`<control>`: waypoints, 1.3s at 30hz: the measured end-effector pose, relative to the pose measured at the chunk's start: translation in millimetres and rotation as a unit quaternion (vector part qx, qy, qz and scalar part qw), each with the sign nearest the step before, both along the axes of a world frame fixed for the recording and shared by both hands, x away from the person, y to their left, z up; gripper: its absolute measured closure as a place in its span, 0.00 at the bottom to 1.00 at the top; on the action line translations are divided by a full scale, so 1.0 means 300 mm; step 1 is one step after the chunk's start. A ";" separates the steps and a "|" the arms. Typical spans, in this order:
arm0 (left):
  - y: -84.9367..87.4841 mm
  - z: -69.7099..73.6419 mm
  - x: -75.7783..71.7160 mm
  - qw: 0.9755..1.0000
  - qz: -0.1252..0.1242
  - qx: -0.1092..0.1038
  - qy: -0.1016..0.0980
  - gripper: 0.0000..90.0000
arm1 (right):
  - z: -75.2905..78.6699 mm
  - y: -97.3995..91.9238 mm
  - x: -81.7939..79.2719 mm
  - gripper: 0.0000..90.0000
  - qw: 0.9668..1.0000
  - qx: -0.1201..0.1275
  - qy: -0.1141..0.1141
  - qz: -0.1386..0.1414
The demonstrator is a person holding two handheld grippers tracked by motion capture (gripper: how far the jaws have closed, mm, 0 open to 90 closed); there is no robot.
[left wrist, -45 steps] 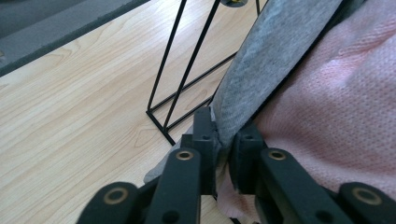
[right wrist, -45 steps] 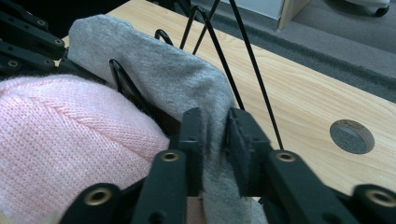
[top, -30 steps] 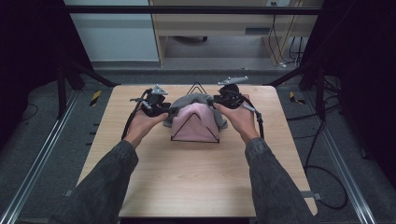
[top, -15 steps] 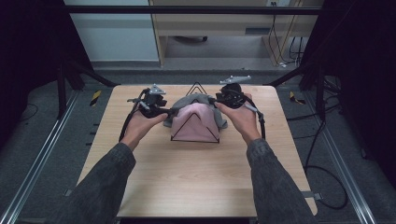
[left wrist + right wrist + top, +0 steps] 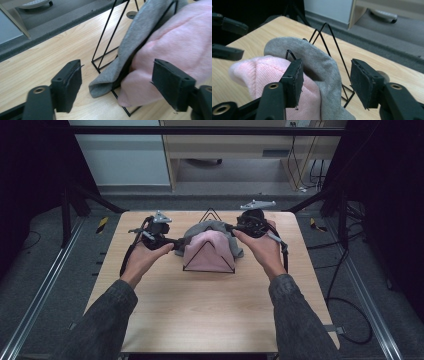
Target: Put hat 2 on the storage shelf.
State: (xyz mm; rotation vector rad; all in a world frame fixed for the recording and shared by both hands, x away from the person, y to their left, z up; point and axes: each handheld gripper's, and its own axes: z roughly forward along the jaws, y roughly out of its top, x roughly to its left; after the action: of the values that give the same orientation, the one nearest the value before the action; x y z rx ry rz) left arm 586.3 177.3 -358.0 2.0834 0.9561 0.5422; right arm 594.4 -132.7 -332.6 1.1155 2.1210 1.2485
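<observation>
Before you, near the far edge of the tabletop (image 5: 210, 315) and midway between its left and right edges, stands a black wire rack (image 5: 210, 215) of triangular frames. A pink towel (image 5: 209, 251) drapes over its near frames, hanging down both sides. A grey towel (image 5: 200, 228) drapes just behind it, touching it, its left end reaching the tabletop.

Pink cloth (image 5: 175, 47) cut off by right edge; grey cloth (image 5: 322, 67) hides rack (image 5: 332, 47) rear wires beside pink cloth
</observation>
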 end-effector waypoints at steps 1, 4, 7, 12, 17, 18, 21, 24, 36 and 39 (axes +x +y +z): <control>-0.001 0.004 -0.011 1.000 -0.001 0.001 0.000 0.23 | 0.002 -0.001 -0.010 0.45 1.000 0.003 -0.001 -0.002; -0.004 0.022 -0.058 1.000 -0.011 0.007 0.001 0.16 | 0.011 -0.011 -0.049 0.35 1.000 0.006 -0.006 -0.010; -0.004 0.031 -0.083 1.000 -0.017 0.005 -0.003 0.14 | 0.016 -0.017 -0.072 0.28 1.000 0.010 0.000 -0.012; -0.006 0.033 -0.143 0.999 -0.031 0.006 -0.005 0.07 | 0.019 -0.036 -0.138 0.18 1.000 0.006 -0.008 -0.021; -0.006 0.002 -0.184 0.999 -0.046 0.003 0.006 0.06 | -0.001 -0.056 -0.176 0.15 1.000 0.015 -0.009 -0.023; -0.007 -0.005 -0.190 0.999 -0.047 0.008 0.009 0.06 | -0.008 -0.061 -0.185 0.14 1.000 0.014 -0.009 -0.022; -0.010 -0.022 -0.212 0.998 -0.052 0.014 0.011 0.06 | -0.028 -0.078 -0.207 0.11 1.000 0.009 -0.009 -0.021; -0.009 -0.035 -0.236 0.998 -0.058 0.021 0.012 0.06 | -0.047 -0.109 -0.238 0.12 1.000 0.008 -0.015 -0.016; 0.024 -0.102 -0.306 0.996 -0.074 0.037 0.024 0.06 | -0.128 -0.184 -0.338 0.15 1.000 -0.010 -0.001 -0.013; 0.029 -0.128 -0.310 0.995 -0.078 0.047 0.031 0.07 | -0.146 -0.189 -0.353 0.14 1.000 -0.008 0.002 -0.015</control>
State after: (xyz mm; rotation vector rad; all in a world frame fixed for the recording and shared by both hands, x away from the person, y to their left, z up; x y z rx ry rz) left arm 493.3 186.0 -396.4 2.2483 0.8073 0.4511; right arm 488.5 -189.5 -376.4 1.1396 2.1053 1.2152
